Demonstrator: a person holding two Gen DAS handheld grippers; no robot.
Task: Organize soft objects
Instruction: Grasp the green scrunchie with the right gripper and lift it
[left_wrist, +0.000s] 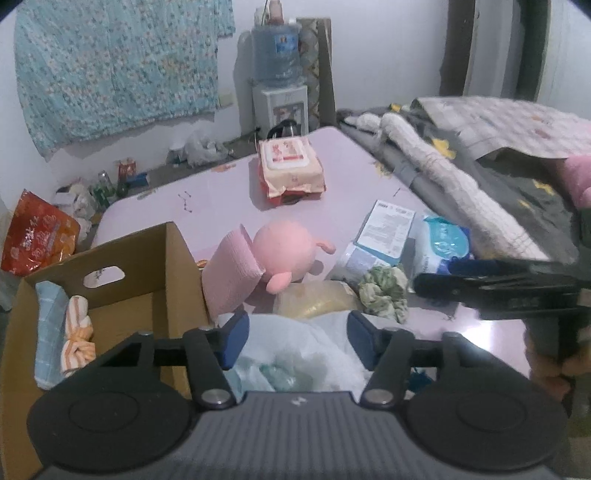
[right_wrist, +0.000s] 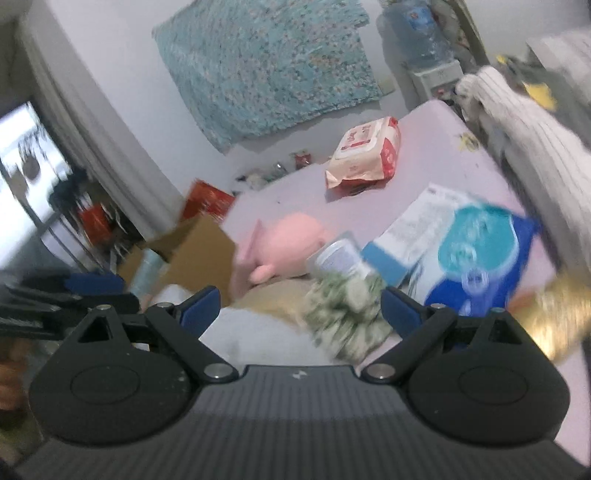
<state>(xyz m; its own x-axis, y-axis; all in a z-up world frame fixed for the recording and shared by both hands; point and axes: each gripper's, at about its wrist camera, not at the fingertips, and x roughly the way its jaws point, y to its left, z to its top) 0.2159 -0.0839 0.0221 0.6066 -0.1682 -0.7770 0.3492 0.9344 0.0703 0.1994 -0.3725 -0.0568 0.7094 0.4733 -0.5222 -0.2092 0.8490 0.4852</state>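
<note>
On the pink table (left_wrist: 207, 199), the white bag (left_wrist: 295, 354) lies between the left gripper's (left_wrist: 295, 338) parted, untouching jaws, while the green scrunchie (right_wrist: 343, 314) sits between the right gripper's (right_wrist: 301, 308) wide-open jaws.

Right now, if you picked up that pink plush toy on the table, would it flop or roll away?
The plush looks stuffed and rounded, so it would probably squash and keep its shape rather than flop. It seems light. Pushed, it might roll a little, though its small stubby limbs should stop it.
</note>
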